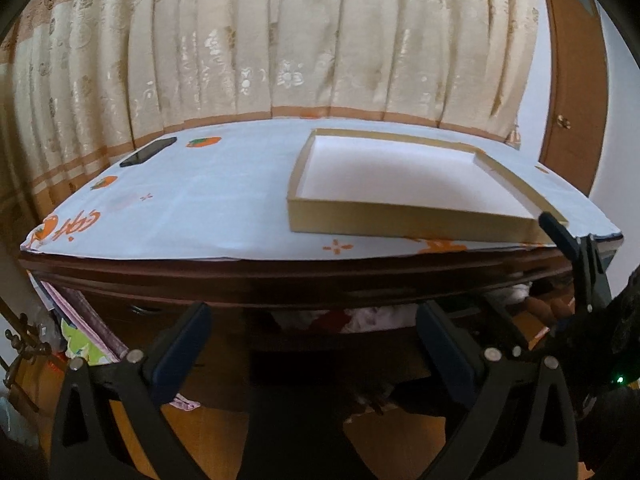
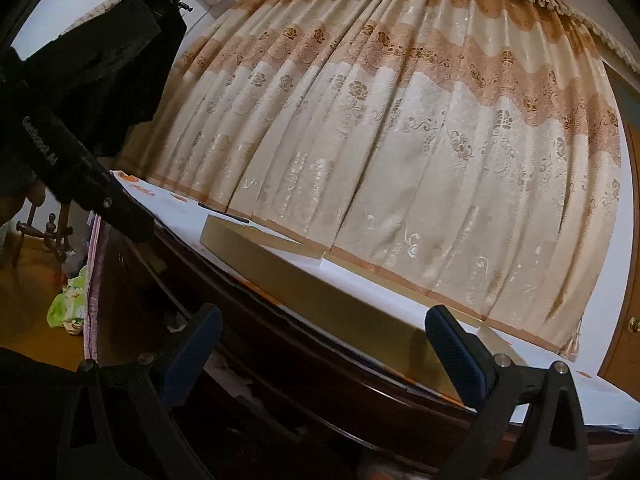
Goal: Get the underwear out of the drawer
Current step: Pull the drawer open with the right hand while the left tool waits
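Observation:
A dark wooden dresser has its top drawer (image 1: 360,320) pulled open below the tabletop edge. Crumpled white, pink and red underwear (image 1: 376,316) lies inside it. My left gripper (image 1: 316,320) is open and empty, level with the drawer opening, fingers wide apart. My right gripper (image 2: 324,324) is open and empty, in front of the dresser's front edge (image 2: 320,360). It shows in the left wrist view (image 1: 576,256) at the right. The left gripper shows in the right wrist view (image 2: 120,212) at the upper left.
A shallow gold-sided box (image 1: 404,184) with a white inside lies on the white cloth (image 1: 192,208) with orange prints. A black phone (image 1: 148,152) lies at the back left. Patterned curtains (image 1: 280,40) hang behind. Clothes (image 2: 68,304) lie on the floor at left.

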A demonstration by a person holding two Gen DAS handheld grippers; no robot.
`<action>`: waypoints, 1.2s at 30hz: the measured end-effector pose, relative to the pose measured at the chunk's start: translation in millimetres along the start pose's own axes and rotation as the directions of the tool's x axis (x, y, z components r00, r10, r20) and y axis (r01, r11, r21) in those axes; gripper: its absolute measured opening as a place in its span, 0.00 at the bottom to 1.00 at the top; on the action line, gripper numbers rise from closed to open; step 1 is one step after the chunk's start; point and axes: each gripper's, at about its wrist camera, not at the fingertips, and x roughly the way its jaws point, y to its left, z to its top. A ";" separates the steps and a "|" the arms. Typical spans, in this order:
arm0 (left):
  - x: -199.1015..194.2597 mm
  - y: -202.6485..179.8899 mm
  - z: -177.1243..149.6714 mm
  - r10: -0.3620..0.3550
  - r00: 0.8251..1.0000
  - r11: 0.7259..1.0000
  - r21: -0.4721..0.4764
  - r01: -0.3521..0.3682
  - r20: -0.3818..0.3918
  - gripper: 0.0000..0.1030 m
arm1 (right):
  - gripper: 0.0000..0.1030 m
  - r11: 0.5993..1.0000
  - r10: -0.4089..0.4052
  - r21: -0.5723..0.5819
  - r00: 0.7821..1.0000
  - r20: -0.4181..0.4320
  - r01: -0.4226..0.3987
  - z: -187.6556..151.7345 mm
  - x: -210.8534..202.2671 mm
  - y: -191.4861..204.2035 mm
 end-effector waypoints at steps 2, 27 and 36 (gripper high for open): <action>6.5 2.8 -0.4 0.004 1.000 1.000 -0.011 -0.004 -0.016 1.00 | 0.99 1.000 0.009 0.008 1.000 0.001 -0.009 -1.4 1.6 -0.2; 20.1 4.5 -4.3 0.002 0.999 1.000 -0.026 -0.003 -0.048 1.00 | 0.99 0.994 0.052 -0.094 0.998 -0.033 -0.055 -12.0 11.5 9.7; 0.7 1.9 -3.0 -0.008 1.000 1.000 -0.018 0.008 -0.021 1.00 | 0.99 0.994 0.054 -0.095 0.997 -0.053 -0.059 -11.7 1.0 13.2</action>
